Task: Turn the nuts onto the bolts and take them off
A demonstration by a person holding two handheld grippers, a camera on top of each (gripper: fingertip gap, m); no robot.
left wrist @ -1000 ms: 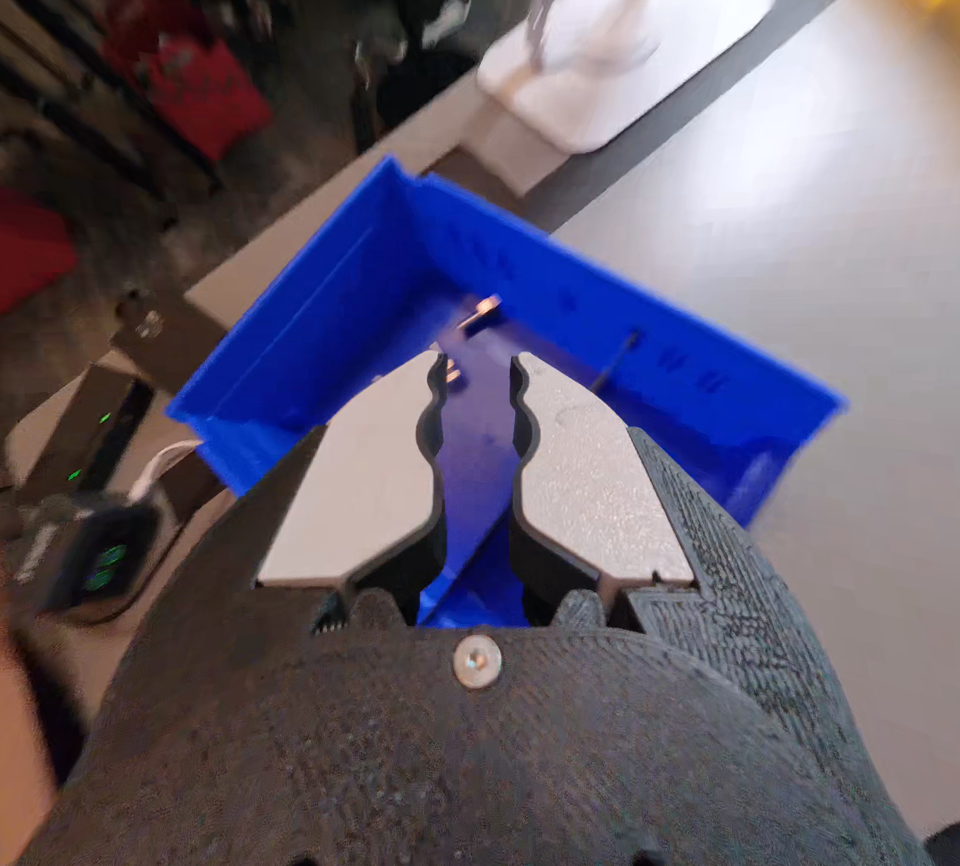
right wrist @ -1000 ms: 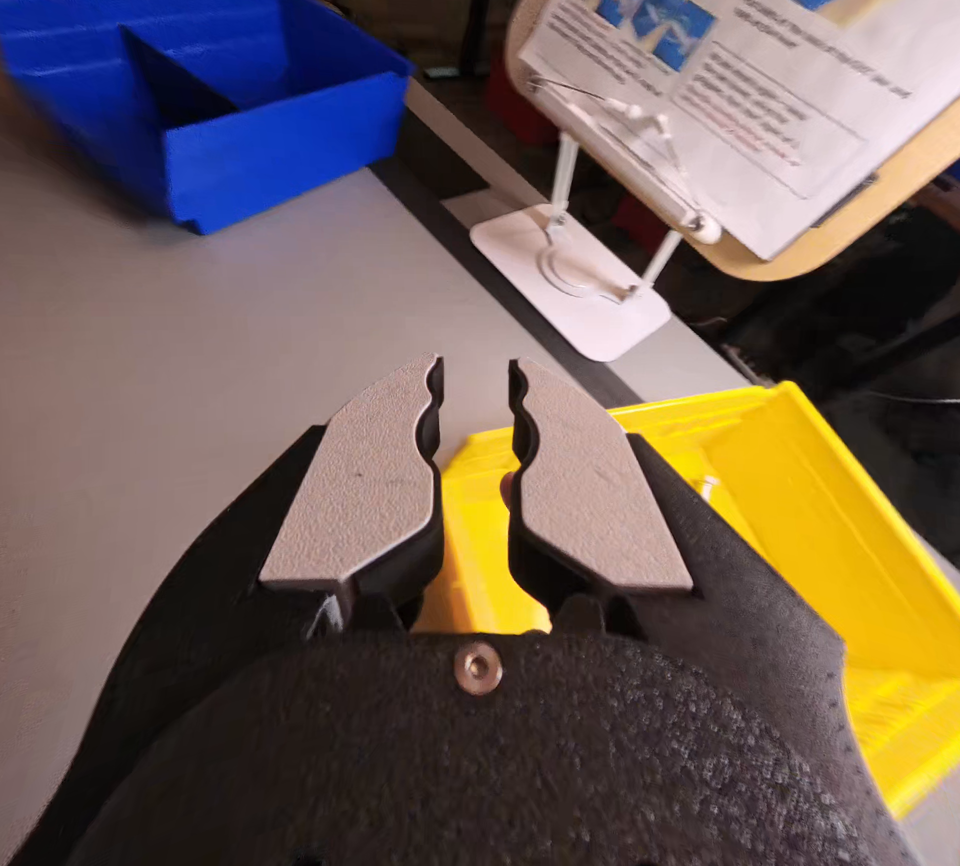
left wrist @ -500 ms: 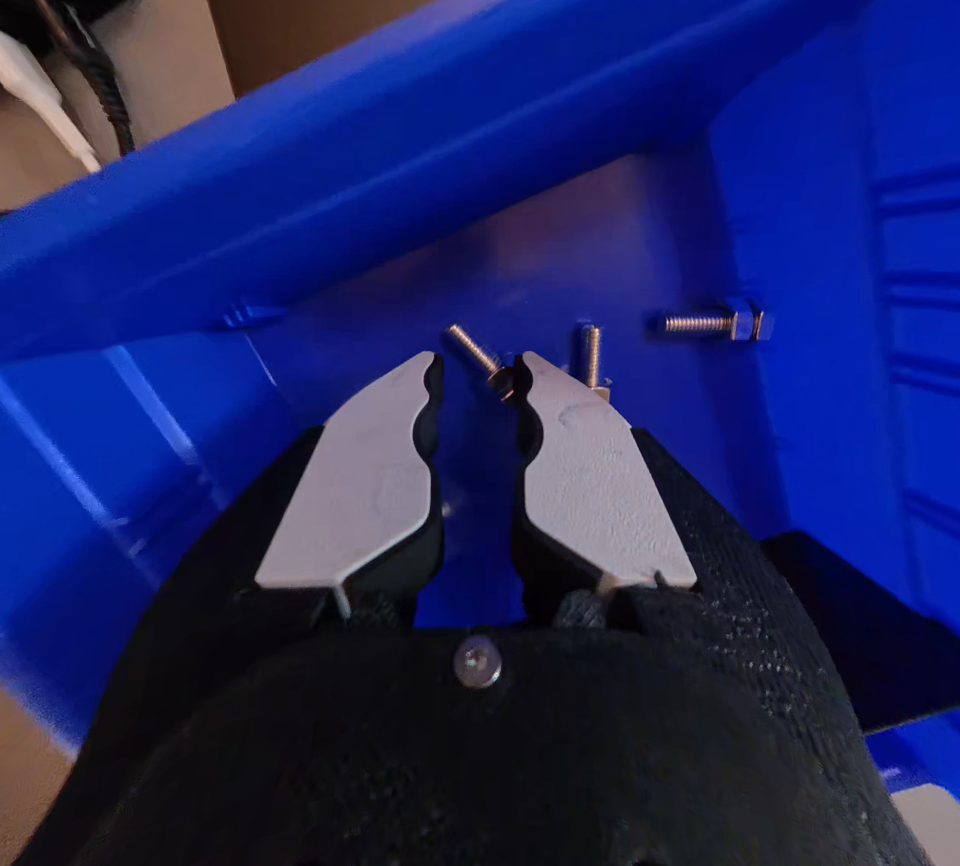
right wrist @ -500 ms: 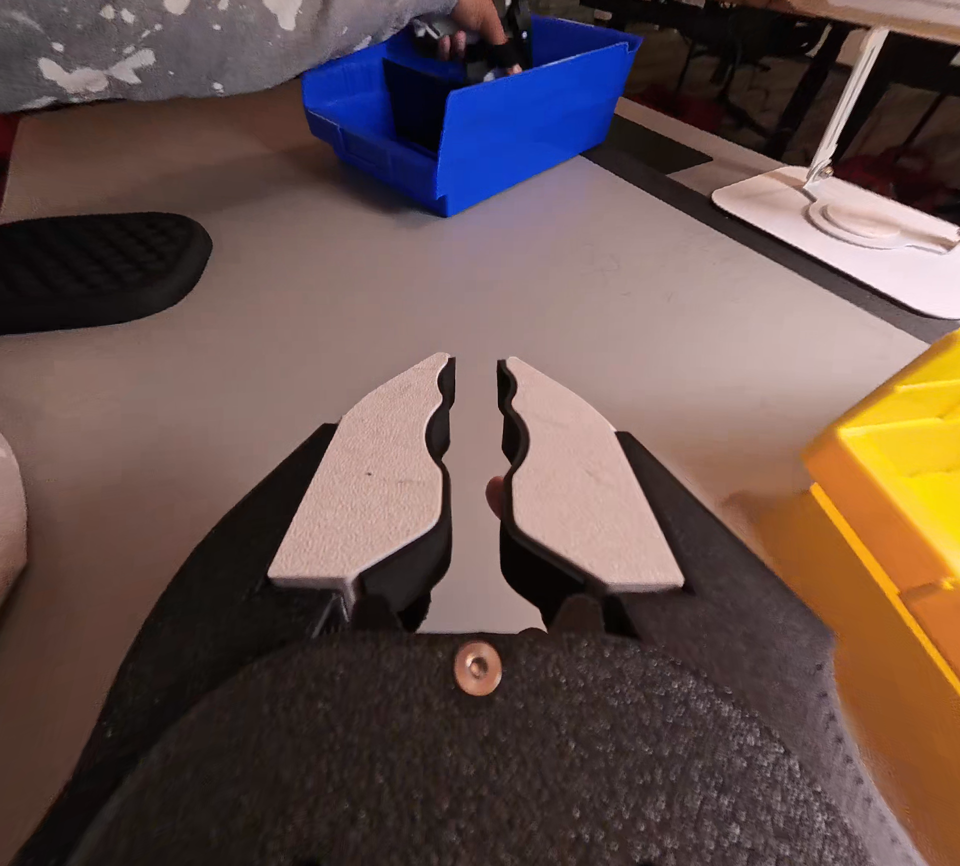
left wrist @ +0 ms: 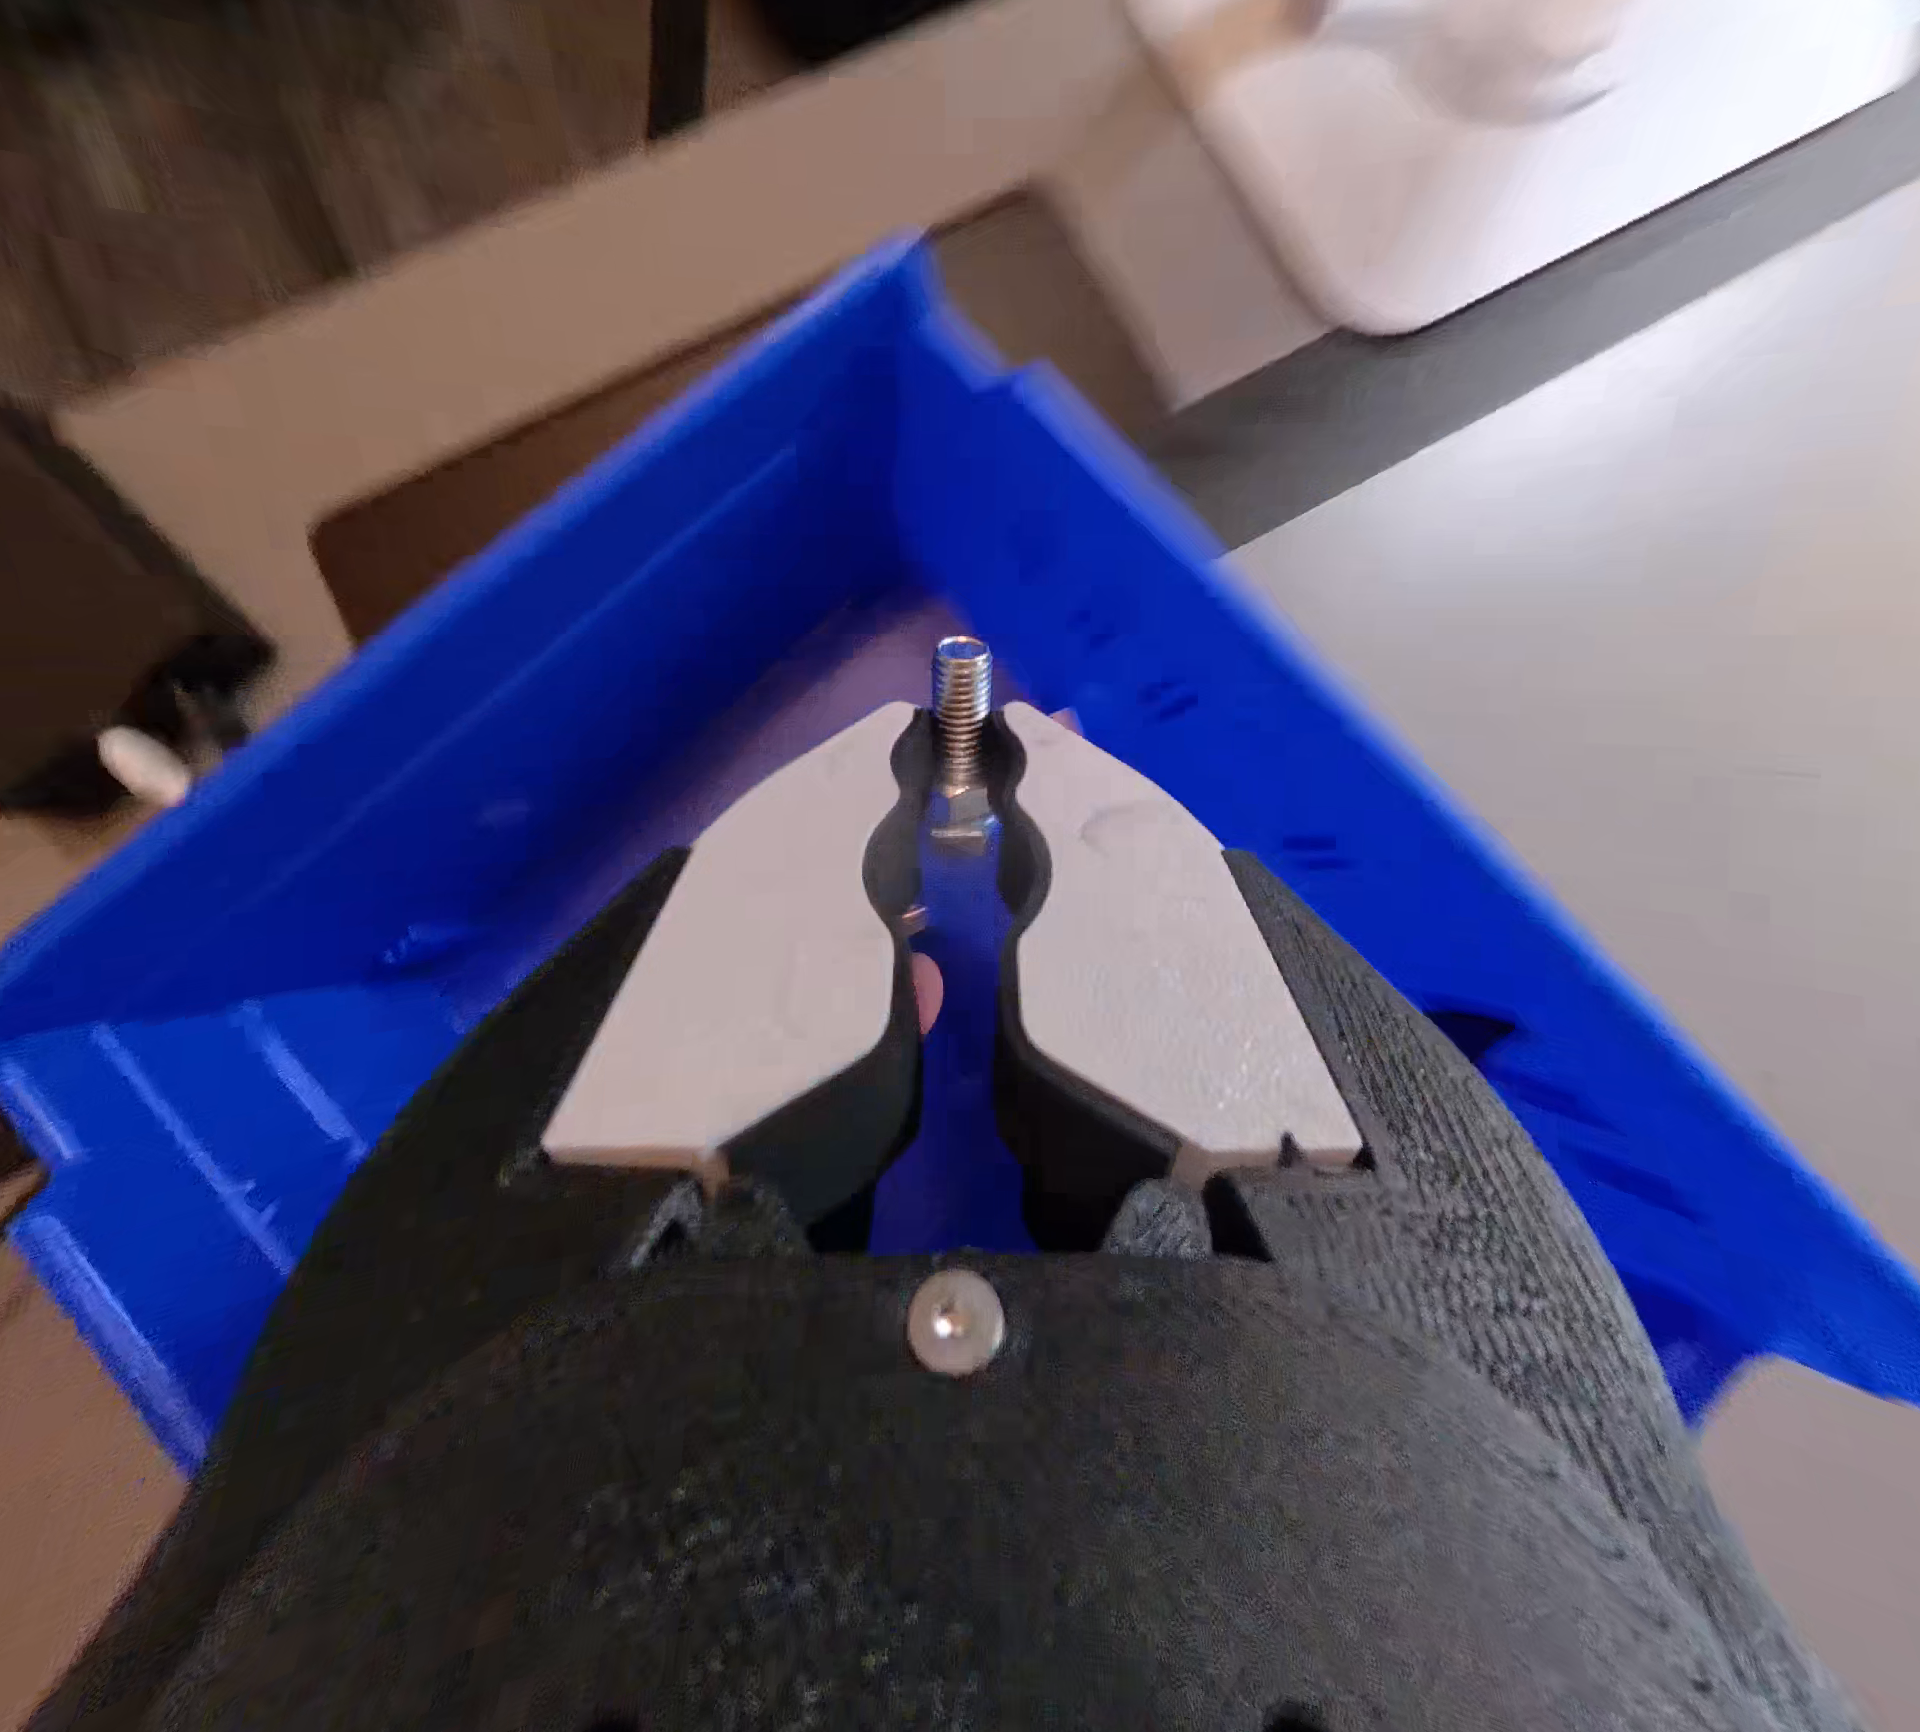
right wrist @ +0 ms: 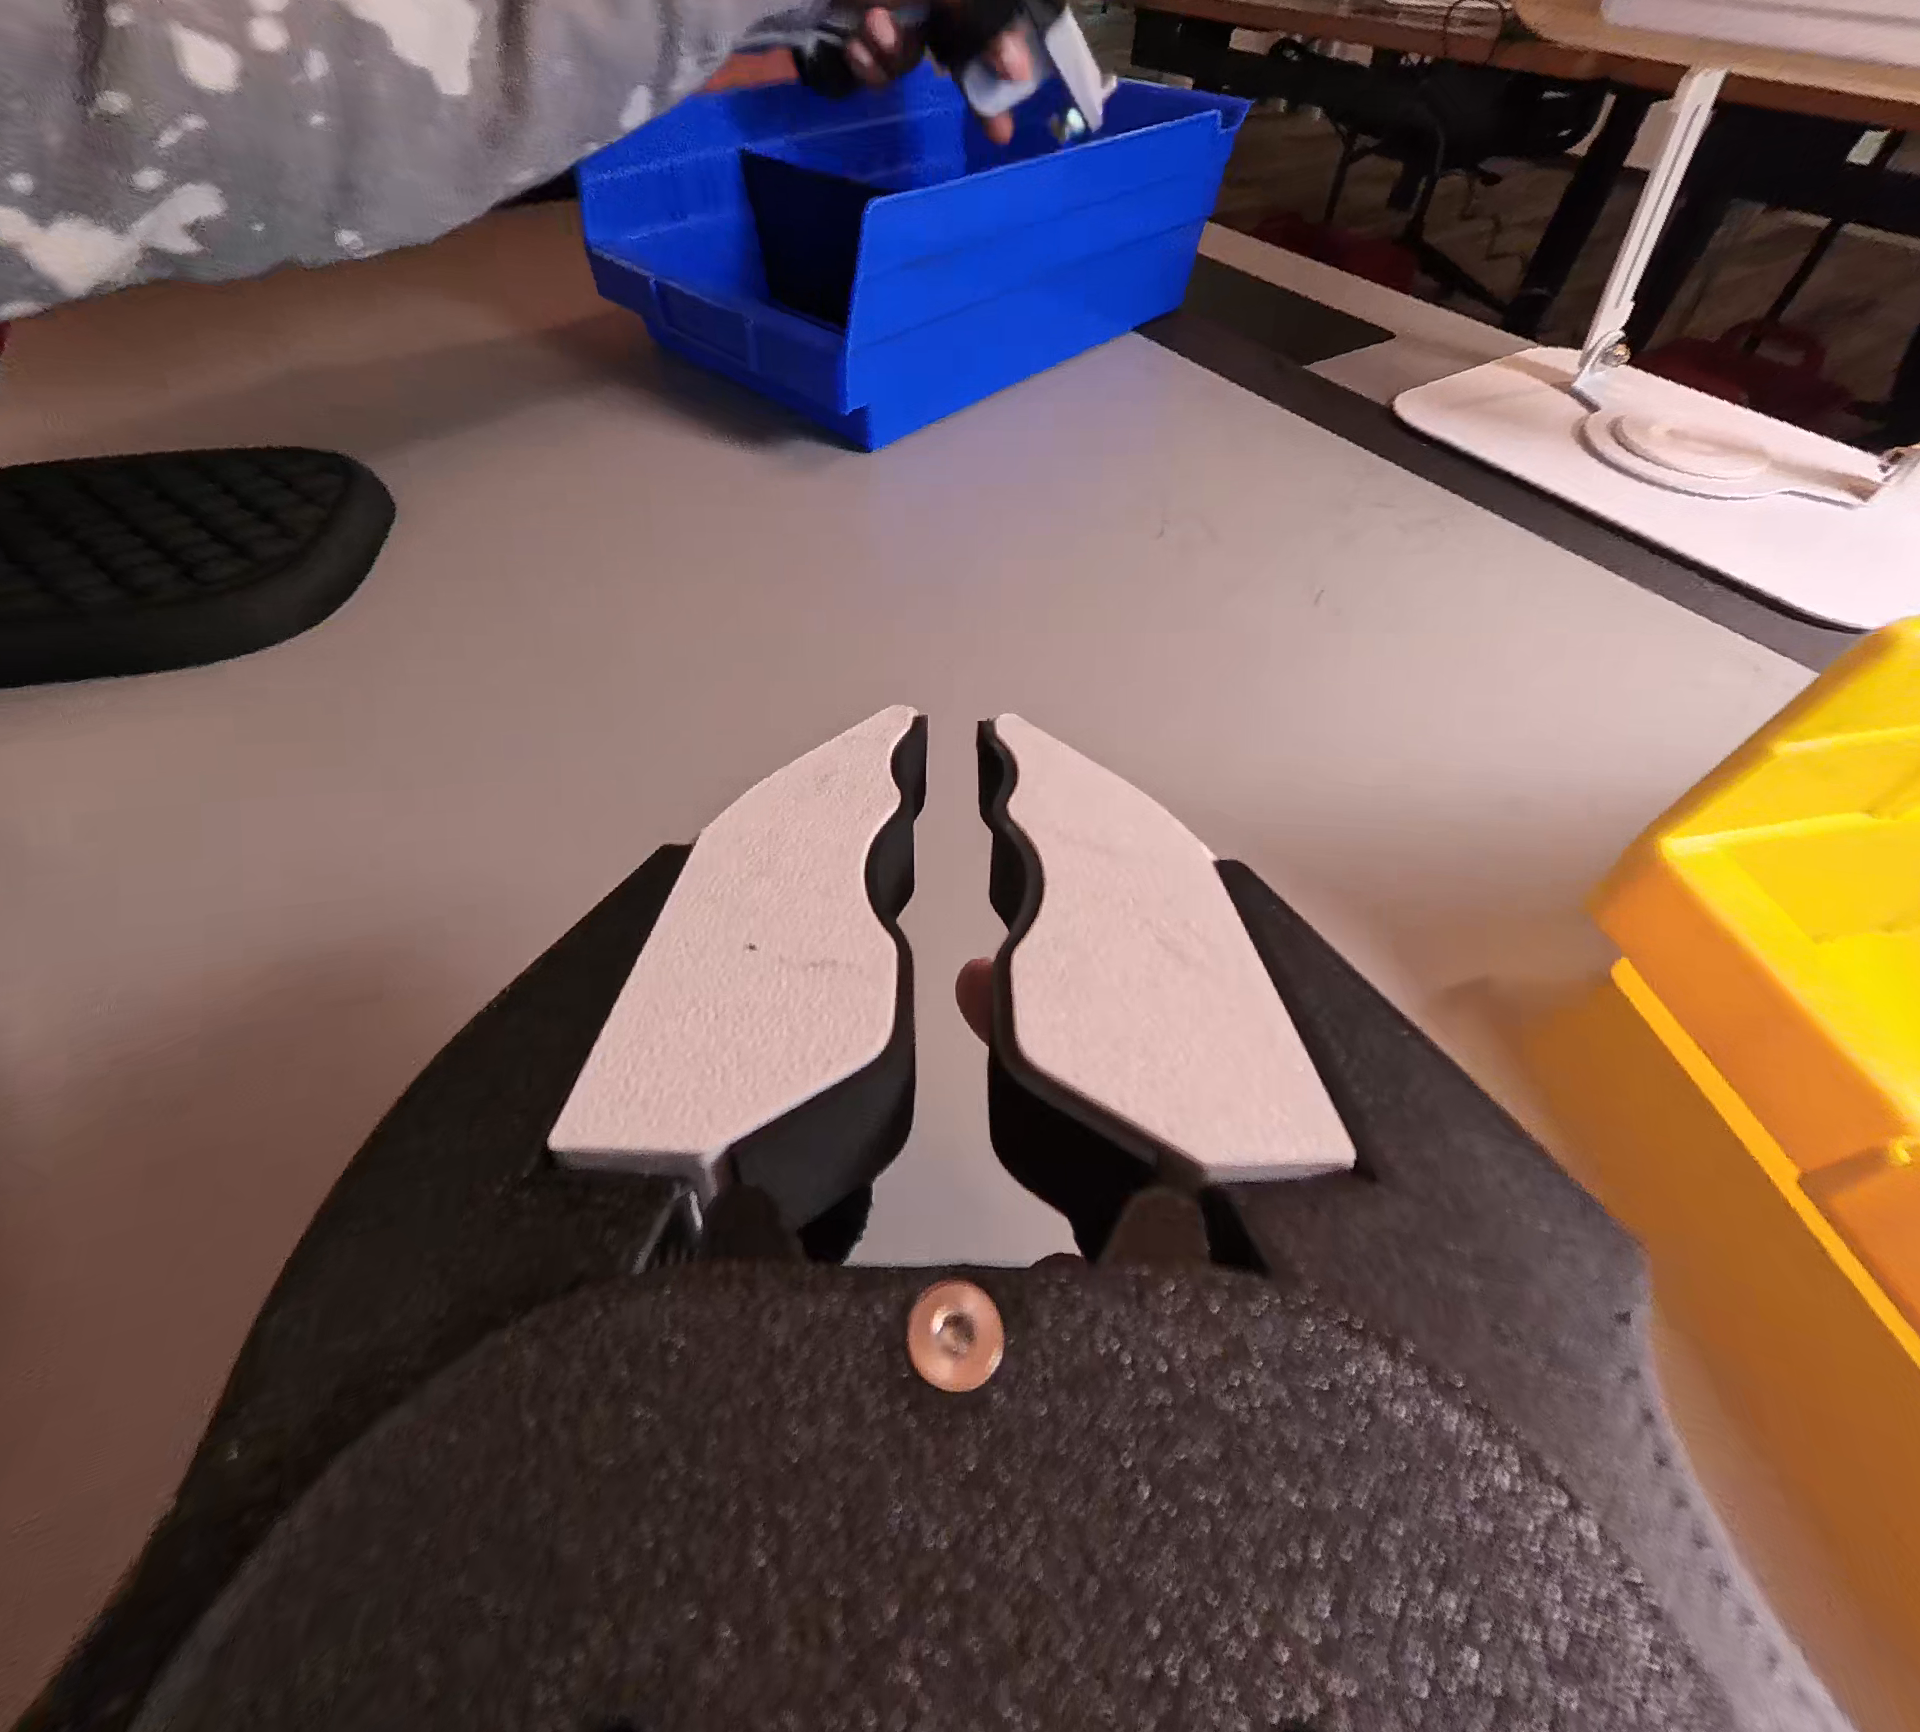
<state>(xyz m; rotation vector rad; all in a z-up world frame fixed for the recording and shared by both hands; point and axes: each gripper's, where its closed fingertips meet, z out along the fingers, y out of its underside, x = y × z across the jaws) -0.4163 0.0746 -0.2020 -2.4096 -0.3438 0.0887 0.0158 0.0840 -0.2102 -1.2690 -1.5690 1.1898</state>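
Observation:
My left gripper is shut on a silver bolt that points forward out of the fingertips. A hex nut sits on the bolt between the fingers. It is held above the blue bin. In the right wrist view the left gripper hovers over the far end of the blue bin, held by a hand. My right gripper is empty, its jaws a narrow gap apart, low over the grey table.
A yellow bin stands at the right. A black textured pad lies at the left. A white stand base sits at the back right, also in the left wrist view. A grey patterned sleeve reaches across.
My left gripper closed on a bolt inside the blue bin and lifted it out. My right gripper swung away from the yellow bin to level over the table, and its jaws narrowed.

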